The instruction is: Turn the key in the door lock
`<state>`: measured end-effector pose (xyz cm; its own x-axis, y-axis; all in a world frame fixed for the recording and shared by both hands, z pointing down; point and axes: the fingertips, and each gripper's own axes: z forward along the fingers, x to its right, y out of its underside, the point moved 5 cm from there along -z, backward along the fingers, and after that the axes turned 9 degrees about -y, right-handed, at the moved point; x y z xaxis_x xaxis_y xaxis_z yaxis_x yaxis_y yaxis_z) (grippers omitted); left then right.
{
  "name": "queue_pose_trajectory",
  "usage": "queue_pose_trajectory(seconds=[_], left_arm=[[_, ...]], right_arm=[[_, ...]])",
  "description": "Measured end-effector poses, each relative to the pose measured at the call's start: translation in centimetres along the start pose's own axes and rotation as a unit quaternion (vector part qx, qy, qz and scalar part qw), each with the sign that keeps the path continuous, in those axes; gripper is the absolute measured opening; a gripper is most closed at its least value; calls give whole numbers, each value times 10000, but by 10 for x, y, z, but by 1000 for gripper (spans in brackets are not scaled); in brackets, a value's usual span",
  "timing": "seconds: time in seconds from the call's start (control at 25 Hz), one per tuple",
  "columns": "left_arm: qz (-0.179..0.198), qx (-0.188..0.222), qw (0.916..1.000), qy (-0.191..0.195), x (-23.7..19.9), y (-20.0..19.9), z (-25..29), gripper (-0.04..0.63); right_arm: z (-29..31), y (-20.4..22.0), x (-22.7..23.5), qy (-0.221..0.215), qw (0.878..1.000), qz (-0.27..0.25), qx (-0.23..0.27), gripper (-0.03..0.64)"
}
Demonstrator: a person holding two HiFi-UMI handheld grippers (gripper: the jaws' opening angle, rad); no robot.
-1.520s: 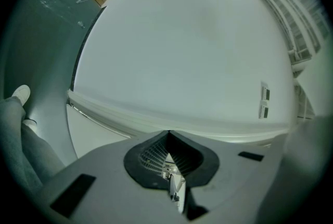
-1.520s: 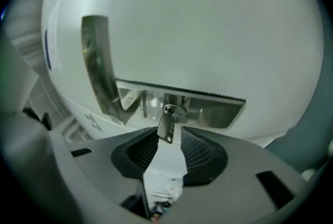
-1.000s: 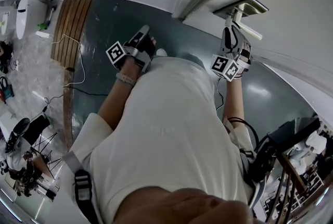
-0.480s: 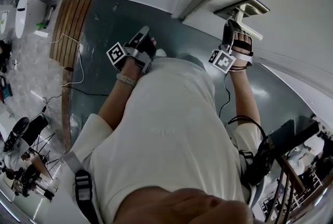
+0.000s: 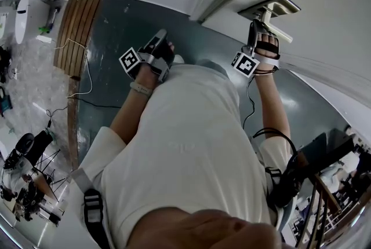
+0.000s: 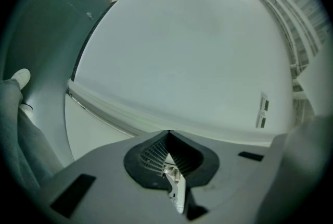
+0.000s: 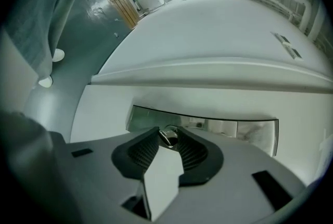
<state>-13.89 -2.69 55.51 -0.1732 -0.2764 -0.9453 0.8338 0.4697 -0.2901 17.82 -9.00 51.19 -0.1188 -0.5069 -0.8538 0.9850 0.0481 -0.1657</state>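
The key (image 7: pixel 167 136) is pinched in the right gripper (image 7: pixel 169 145) at the lock plate (image 7: pixel 244 132); a square twist, without pulling, is advised. The left gripper (image 6: pixel 167 158) is clenched, empty.

We look down at a dark green floor (image 5: pixel 116 28). A strip of wooden boards (image 5: pixel 78 33) lies on it. A thin white cable (image 5: pixel 88 65) loops over the boards and the floor. A black cable (image 5: pixel 98 103) runs close by. A white shoe (image 5: pixel 178 59) stands on the floor near the door (image 5: pixel 330 16).
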Motion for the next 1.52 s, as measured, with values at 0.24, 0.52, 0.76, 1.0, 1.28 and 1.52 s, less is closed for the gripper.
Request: queue_pose_trajectory(seconds=[0.24, 0.52, 0.76, 1.0, 1.28, 1.52], left_arm=[[-34, -8, 10000, 11, -1, 0, 0, 6], [-54, 47, 10000, 22, 0, -1, 0, 6], [-18, 51, 10000, -5, -3, -2, 0, 6], [22, 48, 10000, -27, -3, 0, 0, 6], [41, 57, 10000, -54, -1, 0, -1, 6], [70, 49, 9999, -86, -1, 1, -1, 6]], right_arm=[[-3, -2, 12, -246, 9947, 920, 394, 107], [0, 1, 14, -421, 9782, 1937, 621, 109], [0, 14, 20, -1044, 8906, 4277, 1137, 78], [0, 17, 21, -1074, 8458, 5066, 1281, 78], [1, 25, 21, -1311, 7531, 6226, 1674, 75], [5, 36, 17, -1651, 5924, 7584, 2161, 63]])
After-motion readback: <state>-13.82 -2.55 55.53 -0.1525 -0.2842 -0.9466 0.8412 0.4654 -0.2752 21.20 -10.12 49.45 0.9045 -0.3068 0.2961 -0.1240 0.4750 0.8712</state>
